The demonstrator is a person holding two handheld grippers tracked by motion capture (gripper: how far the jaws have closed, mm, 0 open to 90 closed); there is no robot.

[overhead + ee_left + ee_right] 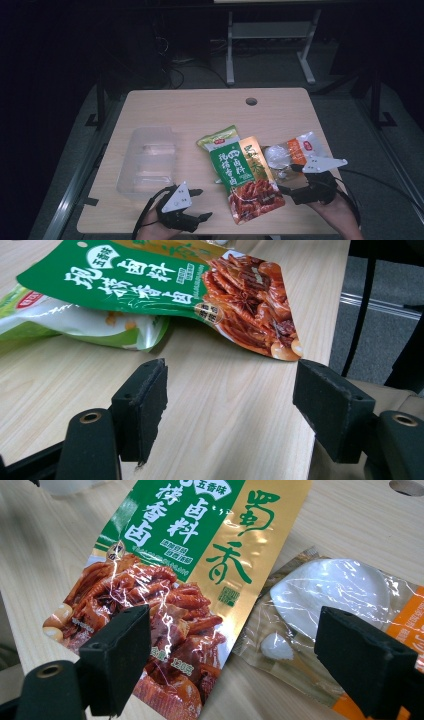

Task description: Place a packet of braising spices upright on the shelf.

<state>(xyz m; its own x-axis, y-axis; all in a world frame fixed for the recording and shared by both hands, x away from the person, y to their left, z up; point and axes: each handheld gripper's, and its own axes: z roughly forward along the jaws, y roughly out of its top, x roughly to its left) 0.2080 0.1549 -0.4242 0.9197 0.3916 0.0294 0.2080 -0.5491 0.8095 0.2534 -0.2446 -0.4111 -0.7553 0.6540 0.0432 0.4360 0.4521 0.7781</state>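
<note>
A green, gold and red seasoning packet (245, 177) lies flat at the table's middle front, partly over a pale green packet (217, 137). To its right lies an orange and clear pouch (295, 152) with white contents. My left gripper (201, 204) is open near the front edge, left of the seasoning packet (165, 280), with bare table between its jaws (235, 400). My right gripper (287, 178) is open on the right side. It hovers over the seasoning packet's lower right edge (170, 600) and the pouch (330, 590), pressing on neither.
A clear plastic tray (147, 160) sits on the table's left half. A round cable hole (251, 101) is near the far edge. The table's front edge (312, 405) runs close to the left gripper. White frame legs (270, 45) stand beyond the table.
</note>
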